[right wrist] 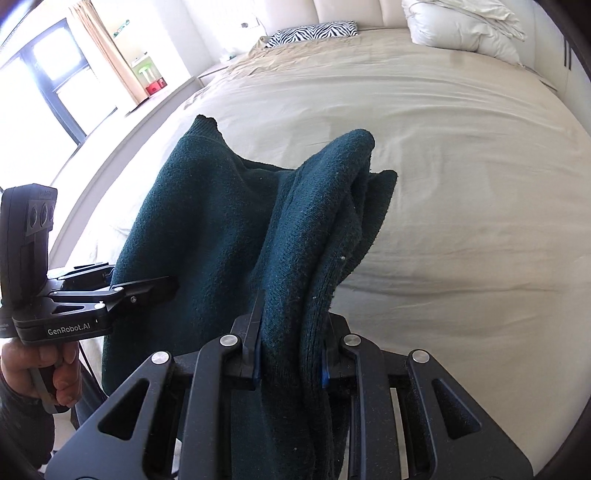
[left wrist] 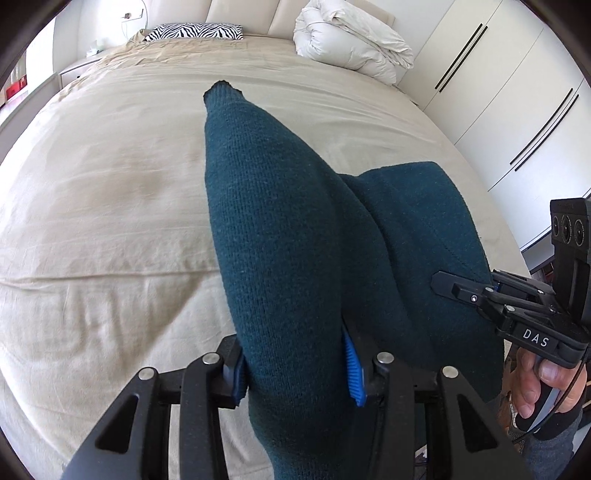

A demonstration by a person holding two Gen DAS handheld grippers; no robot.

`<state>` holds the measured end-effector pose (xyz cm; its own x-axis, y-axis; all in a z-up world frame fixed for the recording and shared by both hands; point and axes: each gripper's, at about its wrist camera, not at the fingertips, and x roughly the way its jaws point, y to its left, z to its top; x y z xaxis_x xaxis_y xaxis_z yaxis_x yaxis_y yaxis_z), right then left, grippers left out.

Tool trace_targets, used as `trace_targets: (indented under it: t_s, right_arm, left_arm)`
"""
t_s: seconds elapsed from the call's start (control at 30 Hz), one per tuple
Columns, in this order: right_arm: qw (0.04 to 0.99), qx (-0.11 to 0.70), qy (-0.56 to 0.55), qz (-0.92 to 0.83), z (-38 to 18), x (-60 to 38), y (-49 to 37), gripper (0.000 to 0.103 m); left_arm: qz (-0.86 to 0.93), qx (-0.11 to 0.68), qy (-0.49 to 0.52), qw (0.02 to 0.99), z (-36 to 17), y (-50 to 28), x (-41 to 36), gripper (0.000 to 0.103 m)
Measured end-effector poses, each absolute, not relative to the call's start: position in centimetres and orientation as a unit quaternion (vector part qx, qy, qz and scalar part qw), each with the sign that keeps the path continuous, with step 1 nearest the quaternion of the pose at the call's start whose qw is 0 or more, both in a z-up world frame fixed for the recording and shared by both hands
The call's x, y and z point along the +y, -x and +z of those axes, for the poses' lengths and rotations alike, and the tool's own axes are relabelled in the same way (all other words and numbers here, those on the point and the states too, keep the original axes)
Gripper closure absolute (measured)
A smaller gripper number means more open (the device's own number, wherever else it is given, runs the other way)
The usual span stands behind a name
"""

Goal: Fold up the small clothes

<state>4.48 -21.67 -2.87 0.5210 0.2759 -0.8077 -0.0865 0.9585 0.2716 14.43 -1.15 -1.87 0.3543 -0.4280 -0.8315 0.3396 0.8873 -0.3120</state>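
Teal knit garment (left wrist: 280,258) over beige bed (left wrist: 110,206), zebra pillow (left wrist: 194,31), white wardrobes (left wrist: 517,92)

I am in a bedroom at home. A wide bed (left wrist: 110,206) fills nearly everything ahead of me, covered in a creased beige sheet. At its far end stands a padded cream headboard (left wrist: 243,16), with a zebra-striped pillow (left wrist: 194,32) lying flat to the far left and a rumpled white duvet (left wrist: 351,44) heaped to the far right. On the right runs a white fitted wardrobe (left wrist: 517,110) with long dark handles. On the left, my right camera shows a bright window (right wrist: 48,70) with a beige curtain (right wrist: 110,48) beside it, and a low white ledge along the bed's side.
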Motion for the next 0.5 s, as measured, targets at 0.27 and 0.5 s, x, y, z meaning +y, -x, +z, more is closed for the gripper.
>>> trace_targets:
  t_s: [0.27, 0.5]
  right_arm:
    - [0.836, 0.518, -0.143, 0.107, -9.3, -19.9, -6.7, 0.083]
    - [0.798, 0.515, -0.289, 0.119, -16.3, -23.1, -4.8, 0.068]
  left_arm:
    - [-0.214, 0.548, 0.076, 0.805, -7.8, -14.4, 1.8, 0.052]
    - [-0.237, 0.544, 0.139, 0.793, -11.0, -15.1, 4.2, 0.030]
